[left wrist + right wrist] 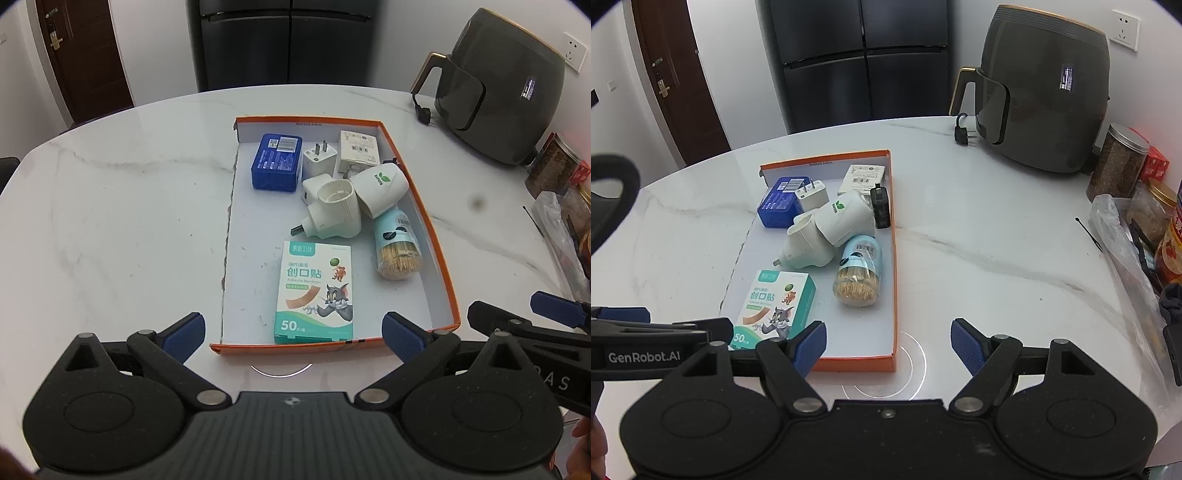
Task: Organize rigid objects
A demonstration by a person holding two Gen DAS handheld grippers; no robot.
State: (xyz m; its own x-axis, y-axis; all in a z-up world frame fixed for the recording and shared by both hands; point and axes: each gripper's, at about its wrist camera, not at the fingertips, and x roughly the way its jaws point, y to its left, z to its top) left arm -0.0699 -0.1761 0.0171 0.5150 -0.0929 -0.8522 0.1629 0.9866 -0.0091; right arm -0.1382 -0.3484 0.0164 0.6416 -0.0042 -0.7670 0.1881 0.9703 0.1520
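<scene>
An orange-rimmed shallow box [441,254] [894,258] lies on the white marble table. In it are a green bandage box [314,291] [775,306], a toothpick jar [397,243] [858,271], two cream plug-in devices [332,210] [809,240], a white cup-like device with a green leaf [380,188] [846,218], a blue box [277,162] [779,206], a white charger [319,158] [812,195], a white carton [358,147] [862,179] and a small black item [880,206]. My left gripper [293,332] is open and empty before the box's near edge. My right gripper [888,347] is open and empty at the box's near right corner.
A dark air fryer [506,85] [1041,88] stands at the back right with its plug [962,131] on the table. Jars [1119,162] and a plastic bag [1123,236] crowd the right edge. A thin black stick [1087,229] lies near them. A fridge and door stand behind.
</scene>
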